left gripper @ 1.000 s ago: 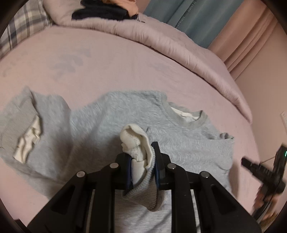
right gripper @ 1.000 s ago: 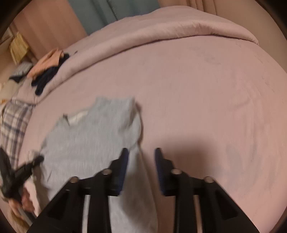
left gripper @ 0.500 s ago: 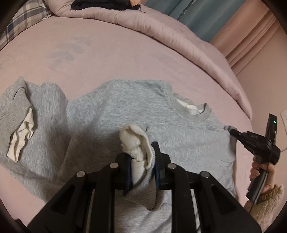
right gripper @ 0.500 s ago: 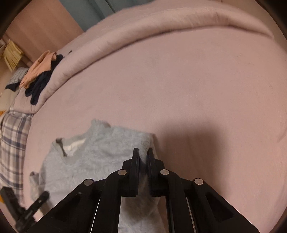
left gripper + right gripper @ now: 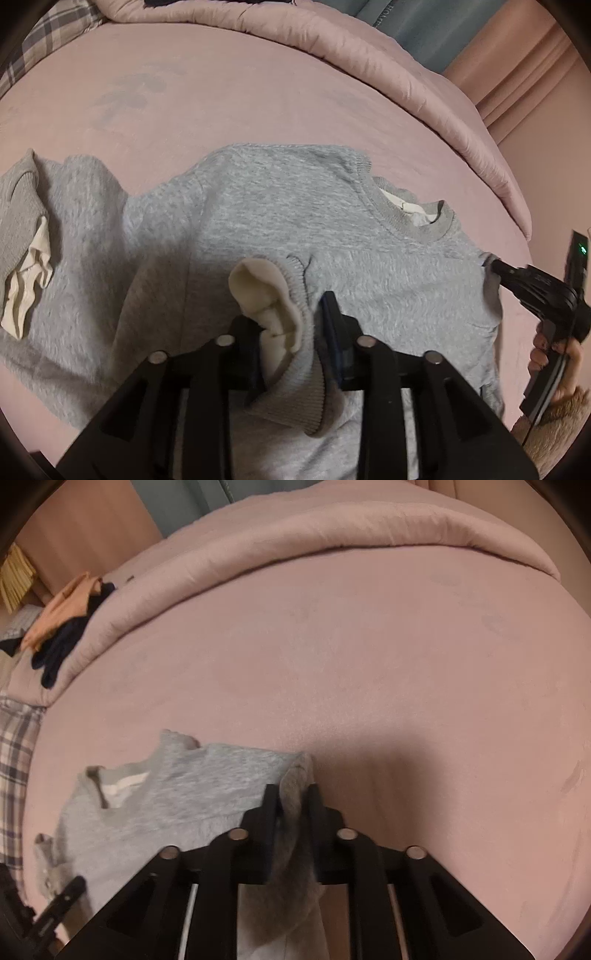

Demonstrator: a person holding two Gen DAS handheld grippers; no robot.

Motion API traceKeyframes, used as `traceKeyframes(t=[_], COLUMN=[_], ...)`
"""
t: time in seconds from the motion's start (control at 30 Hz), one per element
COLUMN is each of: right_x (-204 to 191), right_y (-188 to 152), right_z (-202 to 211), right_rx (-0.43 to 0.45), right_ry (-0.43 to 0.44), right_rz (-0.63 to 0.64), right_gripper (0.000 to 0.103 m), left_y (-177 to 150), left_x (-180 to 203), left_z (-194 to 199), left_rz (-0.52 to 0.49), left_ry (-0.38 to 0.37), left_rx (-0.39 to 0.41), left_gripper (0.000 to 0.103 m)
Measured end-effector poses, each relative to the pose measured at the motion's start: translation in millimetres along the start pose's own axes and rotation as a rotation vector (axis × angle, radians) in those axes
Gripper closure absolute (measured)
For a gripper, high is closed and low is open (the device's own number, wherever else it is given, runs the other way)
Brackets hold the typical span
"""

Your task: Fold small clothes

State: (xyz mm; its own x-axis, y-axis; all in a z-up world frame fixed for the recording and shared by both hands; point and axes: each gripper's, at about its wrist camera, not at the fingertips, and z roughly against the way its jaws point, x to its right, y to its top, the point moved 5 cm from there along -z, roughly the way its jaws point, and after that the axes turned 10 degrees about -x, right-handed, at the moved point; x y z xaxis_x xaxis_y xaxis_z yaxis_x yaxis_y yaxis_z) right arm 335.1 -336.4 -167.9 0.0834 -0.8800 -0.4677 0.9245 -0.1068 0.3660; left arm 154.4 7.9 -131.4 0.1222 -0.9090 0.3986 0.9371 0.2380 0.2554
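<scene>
A small grey fleece sweatshirt lies flat on the pink bed, its collar toward the right. My left gripper has opened; a grey ribbed sleeve cuff with cream lining rests loosely between its spread fingers, over the sweatshirt's chest. The other sleeve cuff lies at the far left. My right gripper is shut on the sweatshirt's edge at its right side; it also shows in the left wrist view. The sweatshirt spreads to its left.
The pink bed sheet stretches beyond the sweatshirt. A rolled pink duvet lies along the far side. Dark and orange clothes lie on the duvet. A plaid pillow is at the left. Curtains hang behind.
My left gripper has opened and let the sleeve cuff go loose. My right gripper has closed on the sweatshirt's right edge, with grey fabric now between its fingers.
</scene>
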Motion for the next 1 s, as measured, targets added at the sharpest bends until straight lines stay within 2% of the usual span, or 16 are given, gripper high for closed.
traceKeyframes(t=[0.07,0.1,0.17,0.33,0.37,0.5,0.57,0.6,0.67,0.7,0.73,0.77,0.93,1.0], right_x=[0,2,5,11,13,7,2,-2,-3,-4,-6,-7,-3,0], right_y=[-8,-16,-32,-81,-91,-119,-121,-121,-119,-119,-118,-119,-124,-124], right_z=[17,28,36,38,37,27,28,25,20,20,21,21,46,53], right_rx=[0.026,0.039,0.031,-0.032,-0.049,-0.108,-0.112,-0.110,-0.112,-0.108,-0.097,-0.091,0.005,0.025], right_ry=[0.011,0.016,0.015,0.062,0.077,0.135,0.136,0.124,0.098,0.095,0.100,0.102,0.087,0.087], right_rz=[0.011,0.023,0.036,0.056,0.053,0.043,0.054,0.063,0.060,0.066,0.081,0.090,0.072,0.064], right_gripper=[0.056,0.052,0.052,0.052,0.052,0.052,0.052,0.052,0.061,0.080,0.093,0.097,0.098,0.098], left_y=[-3,-5,-11,-27,-29,-37,-38,-38,-38,-38,-38,-38,-38,-38], left_x=[-2,-1,-3,-12,-12,-14,-12,-13,-11,-11,-9,-10,-9,-10], left_z=[7,9,15,20,20,17,16,15,14,14,16,17,23,17], left_rz=[0.018,0.019,0.020,0.055,0.056,0.046,0.044,0.050,0.044,0.039,0.033,0.032,0.036,0.033], left_ry=[-0.003,-0.003,-0.009,-0.049,-0.054,-0.017,-0.039,-0.040,-0.025,-0.021,-0.017,-0.018,-0.079,-0.062], left_rx=[0.001,0.003,0.007,-0.014,-0.011,-0.001,0.004,0.005,0.010,0.012,0.017,0.019,0.011,-0.002], left_gripper=[0.055,0.048,0.042,0.043,0.044,0.064,0.074,0.074,0.075,0.075,0.076,0.076,0.077,0.076])
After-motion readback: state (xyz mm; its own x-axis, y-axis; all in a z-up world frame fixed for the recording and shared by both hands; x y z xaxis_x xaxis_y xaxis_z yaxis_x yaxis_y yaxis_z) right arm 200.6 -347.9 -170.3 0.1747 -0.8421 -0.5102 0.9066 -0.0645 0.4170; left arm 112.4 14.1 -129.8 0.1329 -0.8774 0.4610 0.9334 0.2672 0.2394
